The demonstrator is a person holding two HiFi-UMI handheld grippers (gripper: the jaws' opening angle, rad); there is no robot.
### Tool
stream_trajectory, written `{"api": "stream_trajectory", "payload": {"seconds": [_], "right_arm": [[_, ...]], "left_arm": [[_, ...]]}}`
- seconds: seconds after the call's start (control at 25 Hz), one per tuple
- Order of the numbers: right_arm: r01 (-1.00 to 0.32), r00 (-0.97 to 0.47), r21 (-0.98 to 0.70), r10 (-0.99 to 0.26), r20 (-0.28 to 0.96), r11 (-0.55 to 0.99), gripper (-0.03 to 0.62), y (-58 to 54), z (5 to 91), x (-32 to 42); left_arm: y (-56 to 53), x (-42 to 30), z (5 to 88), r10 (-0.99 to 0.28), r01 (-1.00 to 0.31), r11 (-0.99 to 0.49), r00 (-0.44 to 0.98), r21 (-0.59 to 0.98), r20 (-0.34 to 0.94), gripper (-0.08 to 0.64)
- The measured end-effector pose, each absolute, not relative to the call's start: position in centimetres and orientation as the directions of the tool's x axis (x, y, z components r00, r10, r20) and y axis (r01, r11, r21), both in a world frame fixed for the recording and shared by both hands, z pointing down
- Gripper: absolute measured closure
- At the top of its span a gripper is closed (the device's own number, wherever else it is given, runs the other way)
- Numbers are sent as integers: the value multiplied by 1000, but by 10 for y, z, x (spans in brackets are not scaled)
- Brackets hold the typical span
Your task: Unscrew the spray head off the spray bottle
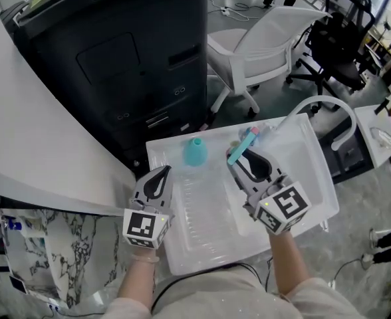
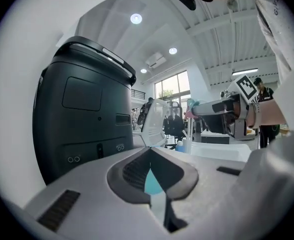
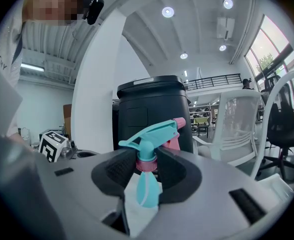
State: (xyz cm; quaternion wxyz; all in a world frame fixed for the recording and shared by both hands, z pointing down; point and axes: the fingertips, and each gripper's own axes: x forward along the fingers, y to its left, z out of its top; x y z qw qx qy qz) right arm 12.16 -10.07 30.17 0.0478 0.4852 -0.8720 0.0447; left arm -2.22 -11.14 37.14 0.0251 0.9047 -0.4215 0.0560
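Head view shows your right tongs [image 1: 239, 157] clamping the spray head [image 1: 243, 143], bottle [image 1: 195, 151] standing apart, left tongs [image 1: 162, 171] closed empty; unscrewing appears complete.

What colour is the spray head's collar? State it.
Pink collar on a turquoise spray head; clearest in the right gripper view.

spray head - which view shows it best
The right gripper view: the spray head fills the middle, its pink collar pinched in the right gripper, trigger and nozzle clear. The head view shows it small from above, poking out past the jaws. The left gripper view catches only its far tip, tiny.
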Motion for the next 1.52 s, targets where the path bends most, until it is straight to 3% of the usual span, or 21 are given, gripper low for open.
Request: {"api": "stream_trajectory", "payload": {"seconds": [0.72, 1.52], "right_arm": [[-859, -511, -59, -850, 129, 508, 459, -79, 309, 110], [-868, -497, -74, -860, 120, 491, 459, -72, 312, 115]], "left_arm": [[-87, -60, 336, -817, -817, -575, 576, 48, 29, 554], [-86, -68, 338, -830, -829, -555, 557, 70, 27, 554]]}}
